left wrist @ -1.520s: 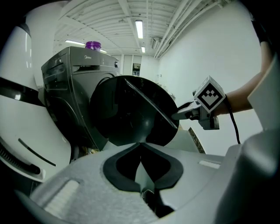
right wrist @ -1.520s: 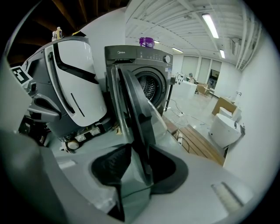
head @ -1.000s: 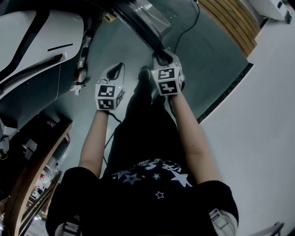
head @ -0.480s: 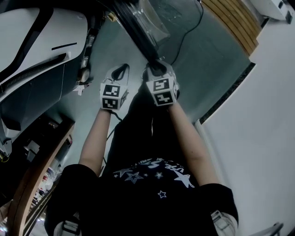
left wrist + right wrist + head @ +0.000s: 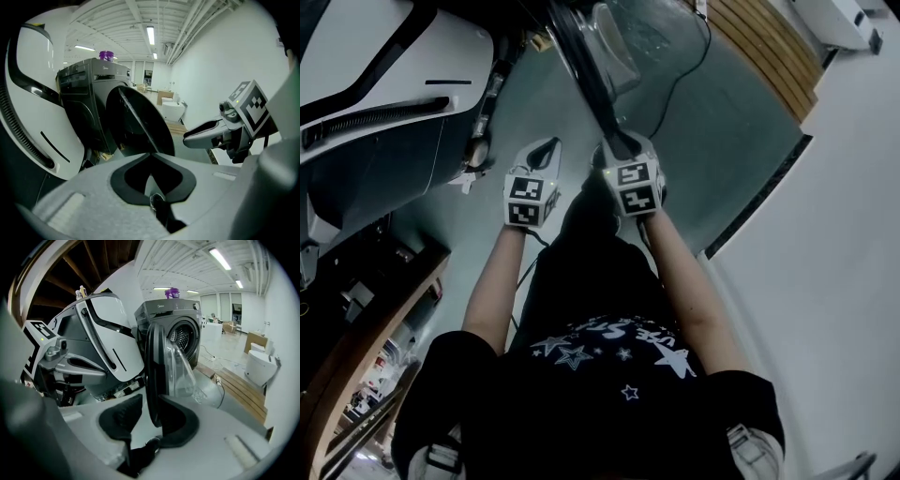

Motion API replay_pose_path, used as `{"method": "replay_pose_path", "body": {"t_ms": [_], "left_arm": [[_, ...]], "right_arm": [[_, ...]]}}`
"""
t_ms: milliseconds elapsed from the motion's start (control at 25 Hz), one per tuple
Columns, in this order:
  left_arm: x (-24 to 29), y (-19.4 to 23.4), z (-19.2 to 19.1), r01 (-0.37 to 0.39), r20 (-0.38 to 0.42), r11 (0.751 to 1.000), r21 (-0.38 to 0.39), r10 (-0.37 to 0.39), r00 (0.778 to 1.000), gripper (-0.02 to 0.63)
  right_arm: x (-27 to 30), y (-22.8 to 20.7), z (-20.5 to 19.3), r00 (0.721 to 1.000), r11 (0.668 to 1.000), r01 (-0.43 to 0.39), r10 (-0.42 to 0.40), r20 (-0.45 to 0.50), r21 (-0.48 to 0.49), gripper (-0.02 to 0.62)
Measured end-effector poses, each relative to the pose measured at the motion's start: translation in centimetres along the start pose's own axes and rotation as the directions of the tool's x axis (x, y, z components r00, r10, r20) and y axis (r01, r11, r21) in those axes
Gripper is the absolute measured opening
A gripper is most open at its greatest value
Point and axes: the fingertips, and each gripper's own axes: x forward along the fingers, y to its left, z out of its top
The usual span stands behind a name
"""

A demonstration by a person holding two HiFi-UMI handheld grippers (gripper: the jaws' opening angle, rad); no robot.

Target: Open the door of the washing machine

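Dark-grey washing machine (image 5: 171,324) stands with its round drum opening uncovered, and a purple object (image 5: 172,291) sits on top of it. Its door (image 5: 153,357) is swung well out from the front of the washing machine. The right gripper view shows it edge-on, with the clear glass bowl (image 5: 180,371) bulging from its inner face. The right gripper (image 5: 149,396) is clamped on the door's black rim, a pad on each face, at the edge farthest from the washing machine. The left gripper (image 5: 152,154) hangs out in front of the washing machine too, just beside the right one and clear of the door. Its tips are together with nothing between them. A white housing (image 5: 384,66) with a black stripe stands beside the washing machine. A wooden platform (image 5: 769,47) lies on the floor at the machine's other side, and a black cable (image 5: 684,56) runs over the floor in front of the washing machine.
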Motion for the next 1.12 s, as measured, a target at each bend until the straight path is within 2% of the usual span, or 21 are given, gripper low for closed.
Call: {"method": "replay_pose_path", "body": {"t_ms": [160,320,520,560,640,680,800,960,1120], "left_arm": [[-3.3,-1.8,-0.1,-0.007,0.023,1.0,0.014,0.007,1.0,0.011],[-5.8,-4.2,0.2,-0.002,0.048,1.0,0.031,0.001,0.999,0.011],[-8.9,-7.8,3.2,-0.002,0.081,0.996,0.086,-0.005,0.997,0.011],[-9.6,-8.4,3.9,-0.004,0.089,0.995,0.096,-0.005,0.996,0.011],[-10.9,-9.2,5.1,-0.006,0.096,0.993,0.122,-0.006,0.995,0.011],[-11.3,-9.6,5.5,-0.004,0.096,0.991,0.133,-0.009,0.995,0.011],[-11.7,-10.7,6.5,0.02,0.088,0.987,0.158,-0.035,0.995,0.011],[-11.6,-12.1,7.9,0.068,0.087,0.977,0.201,-0.087,0.992,0.011],[-11.7,-13.8,7.4,0.138,0.077,0.966,0.219,-0.158,0.984,0.011]], "right_arm": [[-4.8,-0.2,-1.2,0.998,0.997,0.046,-0.049,0.04,0.057,0.11],[-9.6,-0.5,-1.9,0.993,0.995,0.085,-0.088,0.076,0.046,0.11],[-16.0,-2.7,-1.1,0.979,0.984,0.142,-0.156,0.129,0.113,0.109],[-17.1,-3.1,-0.9,0.976,0.98,0.149,-0.167,0.138,0.132,0.103],[-18.9,-3.9,-0.7,0.97,0.972,0.169,-0.193,0.147,0.162,0.049],[-19.6,-4.3,-0.8,0.967,0.968,0.179,-0.206,0.147,0.175,0.048],[-21.5,-6.0,-1.2,0.957,0.95,0.216,-0.252,0.147,0.226,0.028],[-24.3,-8.1,-1.9,0.925,0.917,0.275,-0.334,0.179,0.289,0.005],[-26.6,-8.9,-4.1,0.898,0.876,0.337,-0.41,0.162,0.346,0.005]]}}
